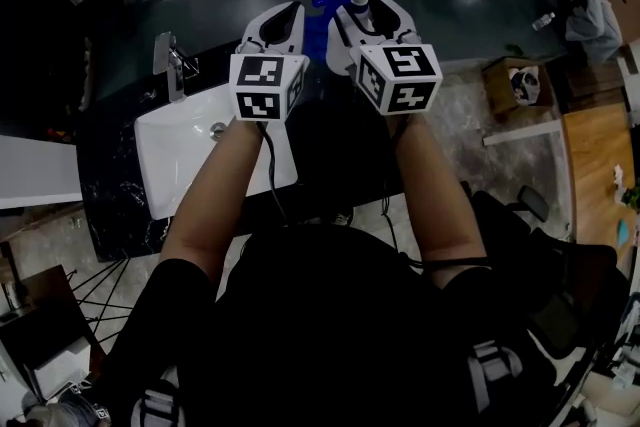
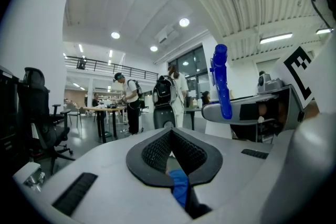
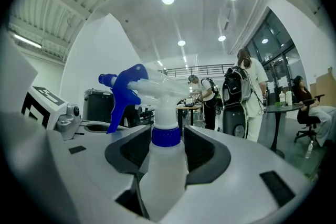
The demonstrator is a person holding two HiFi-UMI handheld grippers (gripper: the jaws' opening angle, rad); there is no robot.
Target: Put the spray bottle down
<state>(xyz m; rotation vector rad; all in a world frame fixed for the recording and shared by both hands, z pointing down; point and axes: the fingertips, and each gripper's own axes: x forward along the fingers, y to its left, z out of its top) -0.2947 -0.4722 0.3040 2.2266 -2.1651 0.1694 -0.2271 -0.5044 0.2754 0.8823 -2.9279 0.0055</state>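
Two grippers are counted: the left hand-held gripper [image 1: 283, 12] and the right hand-held gripper [image 1: 372, 7]. There is one spray bottle [image 3: 163, 165], one sink [image 1: 160, 137], one tap [image 1: 172, 65] and one desk [image 1: 110, 200].

Left gripper [image 1: 284, 12], right gripper [image 1: 371, 10]: white shells, 2 black-white marker cubes [image 1: 265, 86]; black cable [image 1: 271, 167]; black top [image 1: 330, 315], seemingly short-sleeved.

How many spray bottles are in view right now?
1. The spray bottle is clamped in the right gripper, jaws shut on its body below the blue collar. Others may be hidden.
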